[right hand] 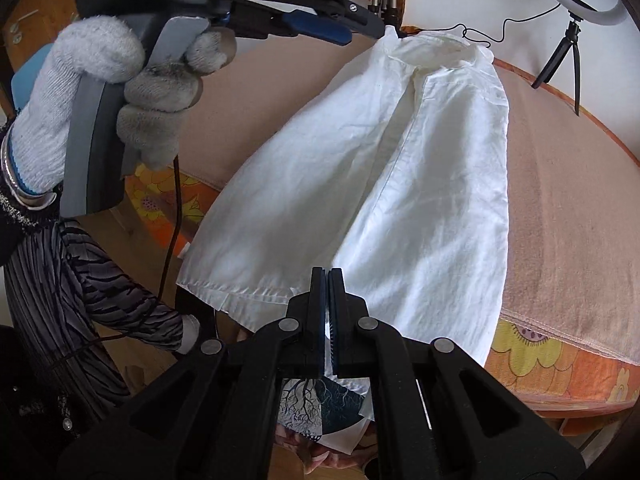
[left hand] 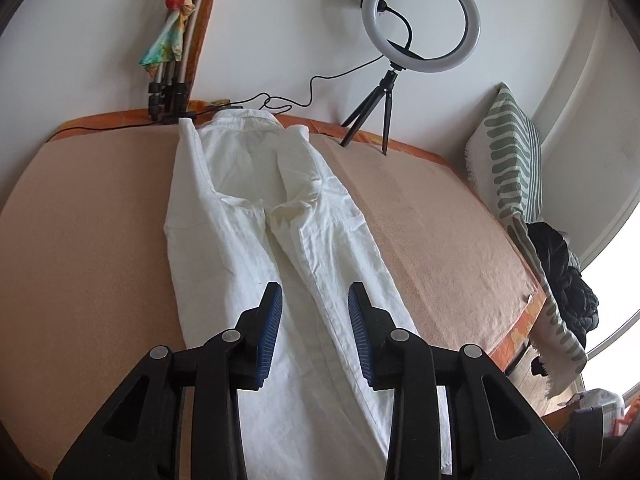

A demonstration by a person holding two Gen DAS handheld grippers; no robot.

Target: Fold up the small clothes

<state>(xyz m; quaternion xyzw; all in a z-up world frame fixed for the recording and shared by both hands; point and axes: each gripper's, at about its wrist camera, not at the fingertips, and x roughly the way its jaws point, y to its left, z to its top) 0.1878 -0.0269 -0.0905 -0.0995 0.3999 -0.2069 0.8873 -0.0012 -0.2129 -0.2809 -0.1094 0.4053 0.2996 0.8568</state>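
— Why is the right gripper (right hand: 329, 280) pinched tight like that?

— It's clamped on the bottom hem of the white shirt (right hand: 384, 168), I'd say to keep that end taut. The shirt lies lengthwise on the peach-covered bed (left hand: 88, 208), collar toward the wall, hem hanging off the near edge.

— And the left gripper (left hand: 315, 300)?

— Jaws apart, nothing between the pads. It hovers over the shirt's lower half; the gloved left hand (right hand: 120, 92) holds it well above the cloth.

— Room to fold?

— Plenty of bare cover on both sides of the shirt. The ring light (left hand: 420, 24) on its tripod stands near the collar, a cable trails there too, and the striped pillow (left hand: 508, 160) sits off at the far side.
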